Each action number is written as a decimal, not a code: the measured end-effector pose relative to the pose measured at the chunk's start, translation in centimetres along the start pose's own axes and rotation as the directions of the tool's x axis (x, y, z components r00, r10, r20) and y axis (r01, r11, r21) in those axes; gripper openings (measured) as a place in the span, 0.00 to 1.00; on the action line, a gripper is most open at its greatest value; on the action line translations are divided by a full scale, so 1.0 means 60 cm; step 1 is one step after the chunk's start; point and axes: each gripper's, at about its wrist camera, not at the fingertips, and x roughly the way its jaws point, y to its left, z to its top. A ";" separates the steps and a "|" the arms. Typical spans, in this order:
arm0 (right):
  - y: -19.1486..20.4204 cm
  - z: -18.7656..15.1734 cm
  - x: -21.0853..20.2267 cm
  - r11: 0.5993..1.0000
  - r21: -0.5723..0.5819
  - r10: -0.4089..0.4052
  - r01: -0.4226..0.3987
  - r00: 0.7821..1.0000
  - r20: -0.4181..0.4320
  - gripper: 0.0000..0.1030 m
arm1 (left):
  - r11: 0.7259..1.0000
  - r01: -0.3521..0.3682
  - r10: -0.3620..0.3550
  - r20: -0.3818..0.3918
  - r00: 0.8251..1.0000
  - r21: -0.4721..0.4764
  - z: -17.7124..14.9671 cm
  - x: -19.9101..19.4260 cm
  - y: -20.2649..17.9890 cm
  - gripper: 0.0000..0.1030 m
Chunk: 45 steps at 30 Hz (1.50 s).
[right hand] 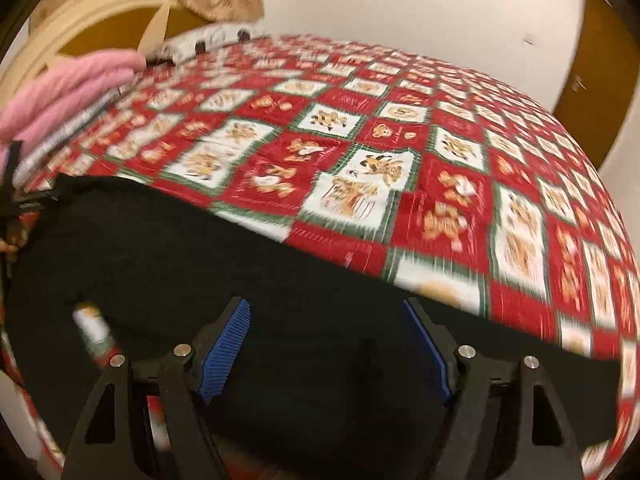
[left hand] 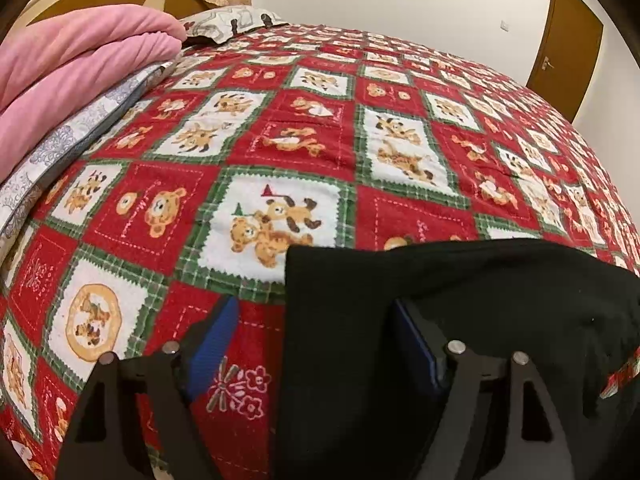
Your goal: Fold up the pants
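The black pants (left hand: pixel 460 312) lie on the bed near its front edge, spread sideways. In the left wrist view my left gripper (left hand: pixel 316 332) is open over the pants' left edge; its right finger sits over the black cloth, its left finger (left hand: pixel 212 344) over the quilt. In the right wrist view the pants (right hand: pixel 200 264) stretch across the lower frame. My right gripper (right hand: pixel 328 340) is open just above the cloth, holding nothing. The right view is blurred by motion. Part of the other gripper (right hand: pixel 16 200) shows at the far left.
A red, white and green teddy-bear quilt (left hand: pixel 320 120) covers the bed. A folded pink blanket (left hand: pixel 80 64) and a grey patterned cover (left hand: pixel 72 136) lie at the back left by a pillow (left hand: pixel 228 20). White wall and brown door (left hand: pixel 568 40) stand behind.
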 end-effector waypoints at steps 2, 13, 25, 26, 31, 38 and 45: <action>-0.010 0.021 0.037 0.999 -0.054 0.000 -0.002 0.999 -0.040 0.76 | 1.000 -0.010 0.010 -0.005 1.000 0.006 0.008 0.008 -0.003 0.78; -0.010 0.029 0.093 0.982 -0.124 0.123 -0.142 0.981 -0.149 0.11 | 0.999 0.019 -0.020 0.032 0.999 0.028 0.019 0.015 -0.021 0.50; 0.028 0.004 -0.149 0.993 -0.097 0.073 -0.065 0.994 0.084 0.05 | 0.996 0.092 -0.093 0.187 0.978 0.016 0.013 -0.099 -0.045 0.18; 0.034 -0.008 -0.176 0.993 -0.098 0.076 -0.066 0.991 0.110 0.05 | 0.994 0.105 -0.106 0.219 0.970 0.017 0.006 -0.127 -0.044 0.18; 0.090 -0.102 -0.279 0.989 -0.145 0.058 -0.031 0.981 0.187 0.05 | 0.990 0.136 -0.136 0.369 0.919 0.026 -0.061 -0.236 -0.035 0.18; 0.167 -0.270 -0.264 0.979 -0.202 0.041 -0.014 0.991 0.130 0.05 | 0.992 0.110 -0.124 0.445 0.887 0.057 -0.205 -0.269 -0.018 0.29; 0.203 -0.363 -0.198 0.980 -0.181 -0.070 0.084 0.994 0.078 0.19 | 0.994 -0.089 0.062 0.328 0.943 0.069 -0.306 -0.215 0.001 0.73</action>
